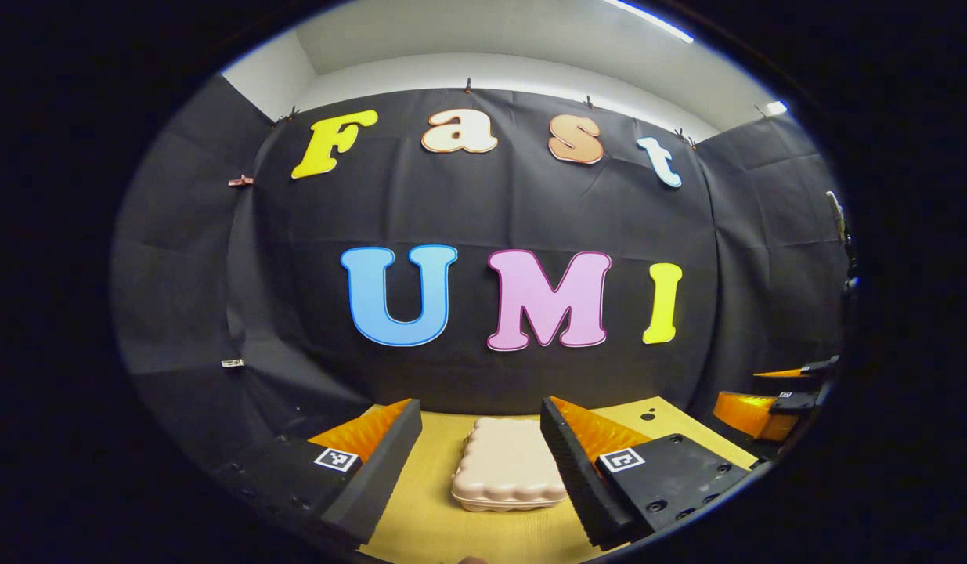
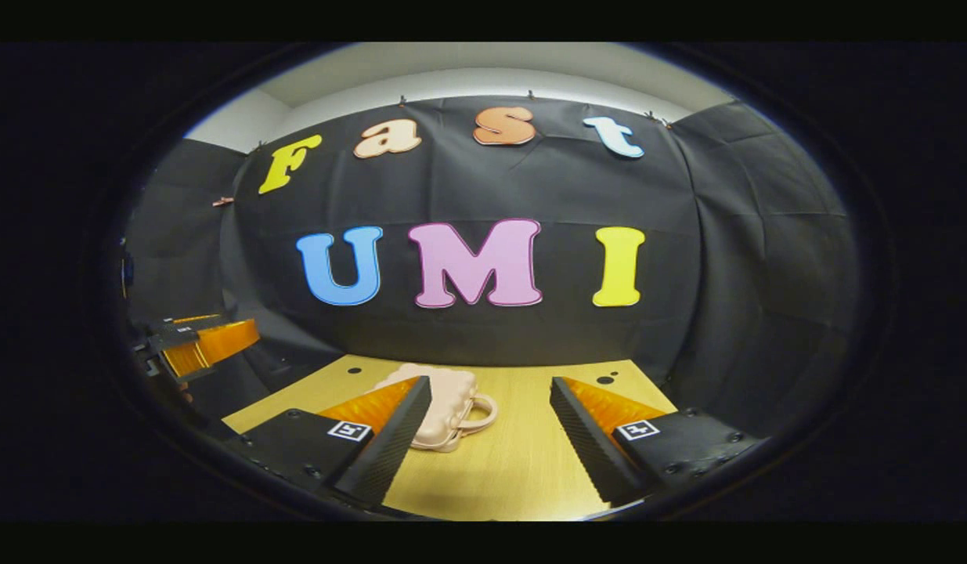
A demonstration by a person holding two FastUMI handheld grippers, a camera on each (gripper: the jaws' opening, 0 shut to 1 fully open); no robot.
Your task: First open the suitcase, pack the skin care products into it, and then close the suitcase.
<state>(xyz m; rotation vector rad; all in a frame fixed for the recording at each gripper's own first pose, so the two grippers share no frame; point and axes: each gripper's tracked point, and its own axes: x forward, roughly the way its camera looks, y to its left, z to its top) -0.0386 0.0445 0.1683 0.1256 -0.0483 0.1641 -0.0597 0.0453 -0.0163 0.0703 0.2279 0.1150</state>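
The suitcase (image 1: 508,464) lies flat and closed on the table (image 1: 436,517), its long axis running from near edge toward far edge. In the right gripper view its handle (image 2: 478,413) points toward the table's right edge. The left gripper (image 1: 481,462) hangs over the near edge, fingers wide apart, holding nothing. The right gripper (image 2: 491,439) is likewise spread wide and empty, the suitcase (image 2: 444,411) beyond its left finger.
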